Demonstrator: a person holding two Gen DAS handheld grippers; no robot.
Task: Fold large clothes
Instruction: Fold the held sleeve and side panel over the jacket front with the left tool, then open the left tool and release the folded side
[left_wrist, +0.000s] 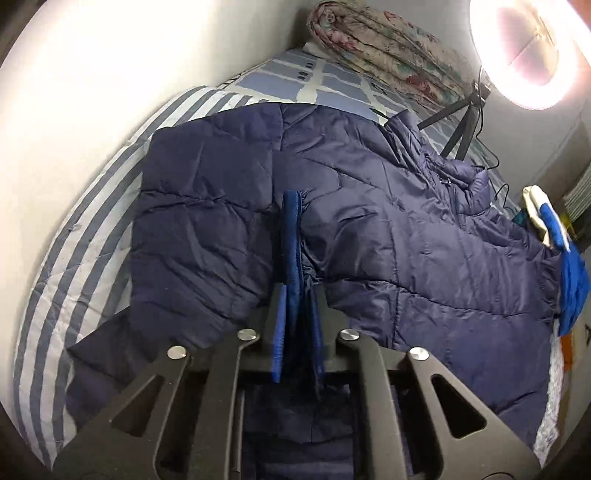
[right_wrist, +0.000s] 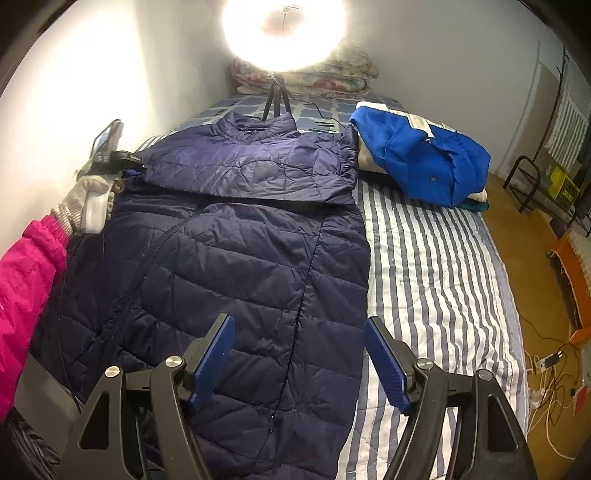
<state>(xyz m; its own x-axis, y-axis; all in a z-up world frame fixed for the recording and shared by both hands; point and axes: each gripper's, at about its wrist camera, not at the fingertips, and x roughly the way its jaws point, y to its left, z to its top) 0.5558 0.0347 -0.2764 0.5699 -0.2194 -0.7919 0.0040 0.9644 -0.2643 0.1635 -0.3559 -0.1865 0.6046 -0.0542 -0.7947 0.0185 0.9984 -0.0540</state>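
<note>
A navy quilted puffer jacket (left_wrist: 388, 229) lies spread on the striped bedspread (left_wrist: 85, 258). My left gripper (left_wrist: 297, 206) is shut on a bunched fold of its fabric, which runs down between the blue pads (left_wrist: 290, 236). In the right wrist view the jacket (right_wrist: 240, 266) lies lengthwise with a sleeve folded across its upper part. There a gloved hand (right_wrist: 86, 195) with a pink sleeve holds the left gripper (right_wrist: 131, 168) at the jacket's left shoulder. My right gripper (right_wrist: 299, 325) hangs open above the jacket's lower right edge, nothing between its pads.
A blue and white garment pile (right_wrist: 421, 158) sits on the bed's right side. A ring light on a tripod (right_wrist: 275, 99) stands near the head with a folded floral quilt (right_wrist: 332, 79). A wall borders the bed's left. Floor with cables (right_wrist: 546, 365) lies right.
</note>
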